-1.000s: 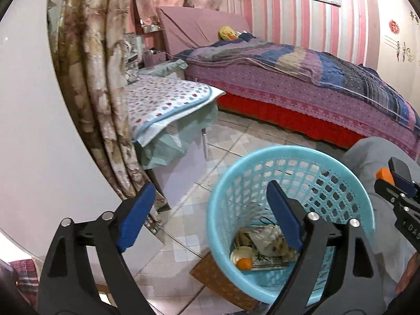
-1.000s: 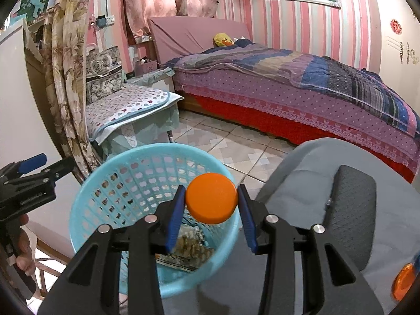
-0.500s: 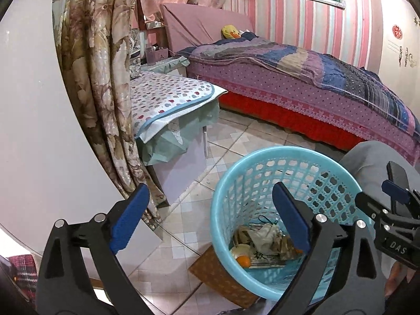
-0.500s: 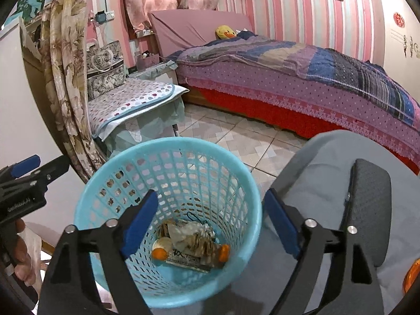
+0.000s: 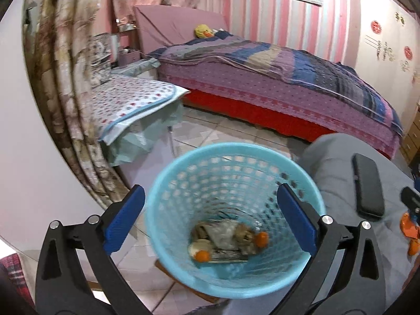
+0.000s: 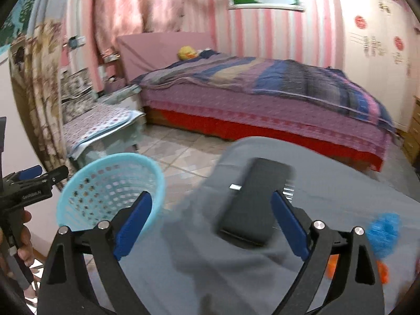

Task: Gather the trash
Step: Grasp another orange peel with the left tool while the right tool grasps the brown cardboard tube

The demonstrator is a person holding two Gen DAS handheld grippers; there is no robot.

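A light blue mesh basket (image 5: 231, 148) stands on the floor beside a grey-covered table (image 5: 330, 162). In it lie crumpled paper (image 5: 225, 236) and two orange caps (image 5: 202, 256). My left gripper (image 5: 210, 210) hovers over the basket. Its jaws are opening wide, with nothing between the pads. My right gripper (image 6: 211, 210) is over the grey cloth (image 6: 341, 197). Its jaws are also opening and hold nothing. The basket (image 6: 113, 157) is to its left. A blurred blue crumpled thing (image 6: 383, 236) and orange bits (image 6: 382, 273) lie on the cloth at the right.
A flat black device (image 6: 254, 199) lies on the grey cloth, just ahead of the right gripper. A bed (image 5: 275, 84) fills the far side of the room. A small covered table (image 5: 131, 102) and a curtain (image 5: 68, 78) stand to the left. The floor (image 6: 178, 147) is tiled.
The right gripper let go of the orange cap, which now lies in the basket. It opened and swung right over the grey cloth. The left gripper shifted over the basket and opened wider.
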